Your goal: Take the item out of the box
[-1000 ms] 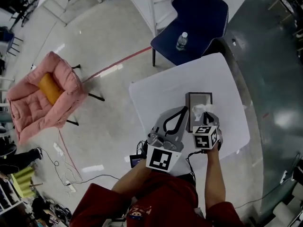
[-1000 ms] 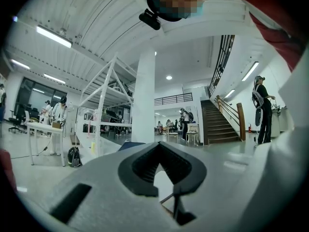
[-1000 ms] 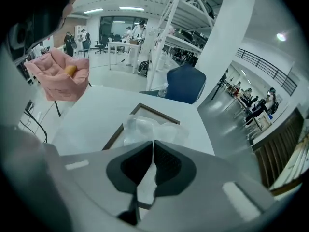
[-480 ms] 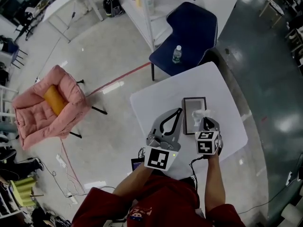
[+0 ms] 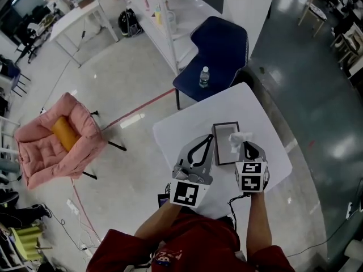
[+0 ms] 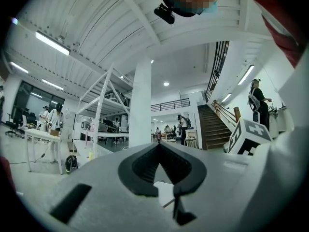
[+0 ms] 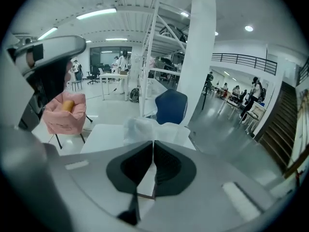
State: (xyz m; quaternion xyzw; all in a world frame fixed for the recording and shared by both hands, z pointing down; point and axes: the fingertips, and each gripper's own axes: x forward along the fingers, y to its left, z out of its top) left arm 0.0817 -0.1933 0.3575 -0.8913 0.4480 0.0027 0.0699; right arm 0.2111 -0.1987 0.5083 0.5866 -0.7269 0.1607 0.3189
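A dark-rimmed shallow box (image 5: 223,144) lies on the white table (image 5: 184,130). My right gripper (image 5: 244,147) is shut on a crumpled white tissue-like item (image 5: 239,140), which hangs above the box's right edge. In the right gripper view the white item (image 7: 144,128) bulges out past the shut jaws of the right gripper (image 7: 153,142). My left gripper (image 5: 202,143) hovers just left of the box. Its jaws meet at the tip in the left gripper view (image 6: 158,144), with nothing between them.
A blue chair (image 5: 219,50) with a water bottle (image 5: 203,77) on its seat stands behind the table. A pink cushioned chair (image 5: 55,138) is on the floor at the left. Cables trail on the floor near the table's front left.
Both grippers have risen. The right one has lifted the white item higher and slightly right of the box opening. The box has stayed on the table.
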